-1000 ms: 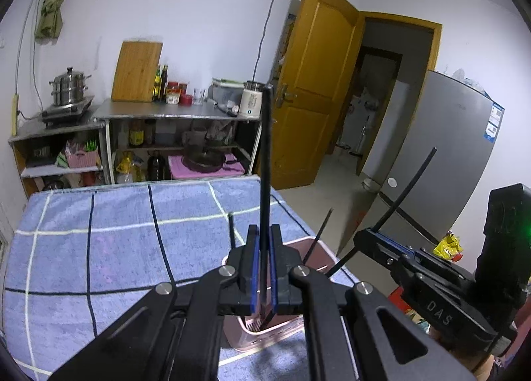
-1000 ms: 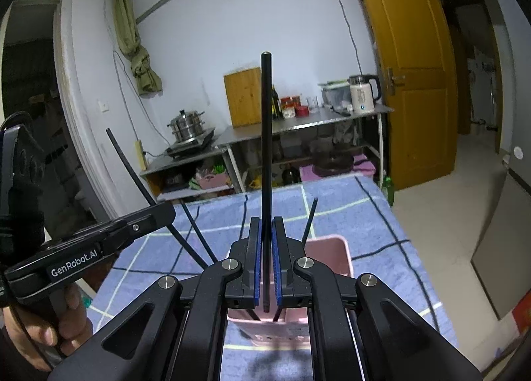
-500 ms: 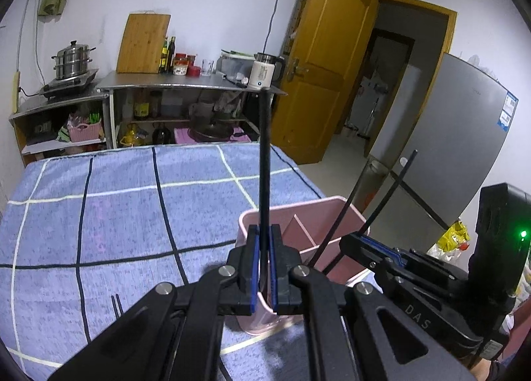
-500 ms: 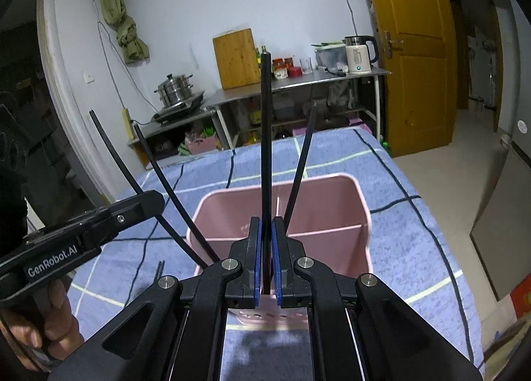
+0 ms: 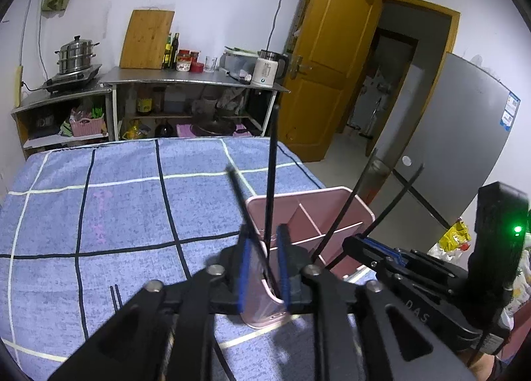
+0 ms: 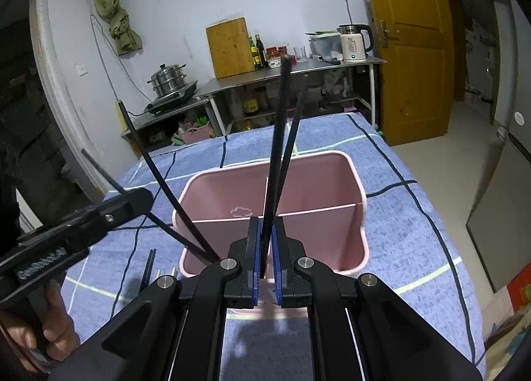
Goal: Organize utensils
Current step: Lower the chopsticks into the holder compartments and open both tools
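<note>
Chopsticks [image 5: 270, 168] now stand loose between my left gripper's [image 5: 262, 265] just-opening jaws, tips inside the pink holder [image 6: 360, 202] on the blue cloth [image 5: 99, 202], so I keep my right gripper [image 6: 264, 258] clamped on its chopstick [image 6: 277, 155] until low, then release straight down.

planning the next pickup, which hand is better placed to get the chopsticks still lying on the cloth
Left: the left gripper has just opened, its chopstick loose, and the lying chopsticks are on its side. The right gripper looks closed on one.
</note>
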Motion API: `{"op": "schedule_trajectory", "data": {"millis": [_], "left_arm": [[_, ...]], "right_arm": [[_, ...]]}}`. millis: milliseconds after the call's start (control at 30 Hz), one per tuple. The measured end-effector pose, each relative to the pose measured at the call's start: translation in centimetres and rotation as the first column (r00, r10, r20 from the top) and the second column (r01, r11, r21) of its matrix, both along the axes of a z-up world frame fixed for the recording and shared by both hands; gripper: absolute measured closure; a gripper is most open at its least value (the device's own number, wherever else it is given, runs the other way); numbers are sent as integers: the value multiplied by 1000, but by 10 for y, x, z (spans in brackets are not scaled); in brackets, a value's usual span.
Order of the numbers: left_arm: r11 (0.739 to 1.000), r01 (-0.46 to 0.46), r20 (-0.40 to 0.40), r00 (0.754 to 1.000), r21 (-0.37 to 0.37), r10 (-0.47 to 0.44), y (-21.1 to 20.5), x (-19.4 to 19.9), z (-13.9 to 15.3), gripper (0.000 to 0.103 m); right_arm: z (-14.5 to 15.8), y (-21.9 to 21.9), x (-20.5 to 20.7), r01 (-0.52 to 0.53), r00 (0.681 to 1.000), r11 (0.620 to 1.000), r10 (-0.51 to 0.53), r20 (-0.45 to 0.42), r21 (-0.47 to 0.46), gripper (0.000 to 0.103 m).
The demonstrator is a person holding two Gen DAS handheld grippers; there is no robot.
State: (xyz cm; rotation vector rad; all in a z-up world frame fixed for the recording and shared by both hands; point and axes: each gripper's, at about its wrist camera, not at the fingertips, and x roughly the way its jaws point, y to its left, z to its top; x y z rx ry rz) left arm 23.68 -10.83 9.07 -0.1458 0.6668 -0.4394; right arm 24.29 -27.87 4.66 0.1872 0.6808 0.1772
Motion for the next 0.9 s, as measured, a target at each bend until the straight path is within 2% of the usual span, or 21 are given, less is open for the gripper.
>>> {"op": "schedule_trajectory", "data": {"millis": [67,333,633,900], "left_arm": [[1000,0,12,1000,-6,0,4,-5,3,77],[1000,-11,44,999,-25,12,20,-25,16,76],[997,-62,85,994,-38,65,56,-56,25,74],[991,-133,91,987,-23,134,88,-81,15,74]], "right_arm": [[2,-2,-4,6,1000,1000,-6,11,2,96],[21,-3,-26,29,997,1000,-28,70,-5,87],[39,-3,-58,38,990,999,-39,139,10,86],[41,12,-77,-36,988,999,31,150,31,86]]}}
